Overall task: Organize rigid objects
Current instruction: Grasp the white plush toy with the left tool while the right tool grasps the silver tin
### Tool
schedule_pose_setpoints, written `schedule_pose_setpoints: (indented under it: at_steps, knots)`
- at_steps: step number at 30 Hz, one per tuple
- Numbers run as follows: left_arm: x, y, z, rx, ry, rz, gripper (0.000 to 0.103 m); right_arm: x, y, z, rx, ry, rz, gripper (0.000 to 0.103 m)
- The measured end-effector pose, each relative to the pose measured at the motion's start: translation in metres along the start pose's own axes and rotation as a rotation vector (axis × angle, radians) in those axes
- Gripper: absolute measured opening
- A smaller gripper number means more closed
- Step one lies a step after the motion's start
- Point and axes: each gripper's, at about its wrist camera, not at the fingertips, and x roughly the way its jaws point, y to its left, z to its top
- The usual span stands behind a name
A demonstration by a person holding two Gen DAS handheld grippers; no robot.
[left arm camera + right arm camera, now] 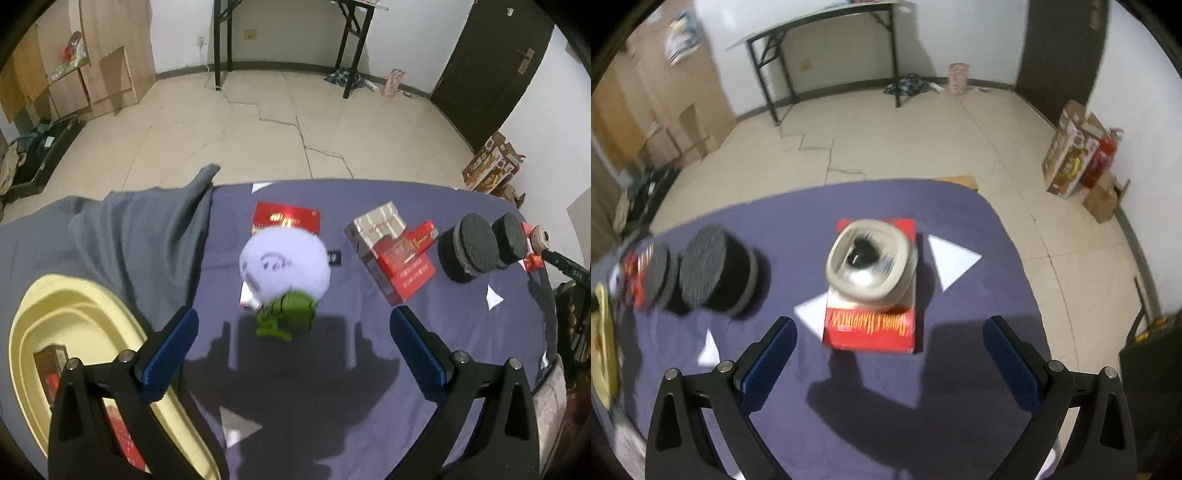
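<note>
My left gripper point(293, 325) is open and empty above the purple cloth, just short of a pale plush ball point(284, 262) with a green toy point(290, 315) in front of it. A red box point(286, 218) lies behind the plush. A striped box and red boxes point(393, 254) lie to the right, then two black round pads point(480, 245). My right gripper point(890, 332) is open and empty, just short of a red box point(873, 325) with a beige round device point(873, 266) on top. The black round pads point(701, 269) show at its left.
A yellow basin point(74, 332) at the left holds red boxes. A grey cloth point(147, 236) lies bunched beside it. White paper triangles point(951, 258) lie on the purple tablecloth point(960, 369). The table's far edge drops to tiled floor.
</note>
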Motion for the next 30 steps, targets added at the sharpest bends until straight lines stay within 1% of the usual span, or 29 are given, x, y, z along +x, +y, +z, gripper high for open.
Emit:
schedule_pose_setpoints:
  at_steps: [3, 4, 6, 7, 8, 9, 10, 12, 13, 14, 15, 16, 17, 18, 21, 24, 28, 30]
  knots:
    - [0.003, -0.004, 0.006, 0.023, -0.011, -0.001, 0.102, -0.005, -0.002, 0.011, 0.014, -0.061, 0.010, 0.101]
    - [0.005, -0.005, 0.007, 0.029, -0.010, 0.001, 0.101, -0.007, -0.001, 0.013, 0.007, -0.083, 0.006, 0.097]
    - [0.011, -0.007, 0.008, 0.032, 0.001, -0.005, 0.093, -0.007, 0.002, 0.013, -0.011, -0.108, 0.000, 0.090]
    - [0.016, -0.007, 0.008, 0.031, 0.018, -0.008, 0.087, -0.005, 0.004, 0.011, -0.018, -0.105, -0.001, 0.089]
    - [0.021, -0.007, 0.009, 0.030, 0.040, -0.010, 0.086, -0.002, 0.006, 0.009, -0.021, -0.102, -0.010, 0.088]
    - [0.025, -0.007, 0.009, 0.030, 0.047, -0.011, 0.086, 0.001, 0.007, 0.007, -0.023, -0.102, -0.014, 0.085]
    - [0.027, -0.007, 0.009, 0.029, 0.048, -0.005, 0.086, 0.003, 0.009, 0.006, -0.028, -0.098, -0.014, 0.078]
    - [0.030, -0.004, 0.011, 0.018, 0.044, 0.002, 0.082, 0.011, 0.013, 0.004, -0.047, -0.083, -0.037, 0.069]
    - [0.031, -0.003, 0.012, 0.012, 0.045, -0.005, 0.077, 0.015, 0.016, 0.003, -0.052, -0.077, -0.045, 0.064]
    - [0.032, -0.002, 0.013, 0.006, 0.048, -0.009, 0.070, 0.018, 0.017, 0.002, -0.054, -0.070, -0.047, 0.062]
    - [0.034, 0.000, 0.014, -0.001, 0.054, -0.013, 0.065, 0.020, 0.019, 0.001, -0.055, -0.066, -0.049, 0.060]
    - [0.036, 0.001, 0.015, -0.009, 0.062, -0.019, 0.057, 0.023, 0.022, 0.007, -0.058, -0.064, -0.048, 0.056]
    - [0.037, 0.003, 0.015, -0.016, 0.063, -0.025, 0.055, 0.024, 0.023, 0.008, -0.059, -0.066, -0.041, 0.054]
    - [0.037, 0.005, 0.015, -0.024, 0.061, -0.034, 0.055, 0.024, 0.024, 0.009, -0.061, -0.070, -0.034, 0.050]
    - [0.036, 0.007, 0.014, -0.031, 0.058, -0.048, 0.054, 0.022, 0.027, 0.012, -0.072, -0.076, -0.036, 0.050]
    - [0.035, 0.004, 0.013, -0.015, 0.061, -0.032, 0.055, 0.022, 0.022, 0.011, -0.070, -0.075, -0.021, 0.050]
    - [0.040, 0.000, 0.017, 0.005, 0.074, -0.011, 0.064, 0.020, 0.020, 0.008, -0.086, -0.078, -0.017, 0.050]
    - [0.045, 0.000, 0.022, 0.005, 0.082, 0.001, 0.065, 0.019, 0.020, 0.008, -0.082, -0.075, -0.014, 0.050]
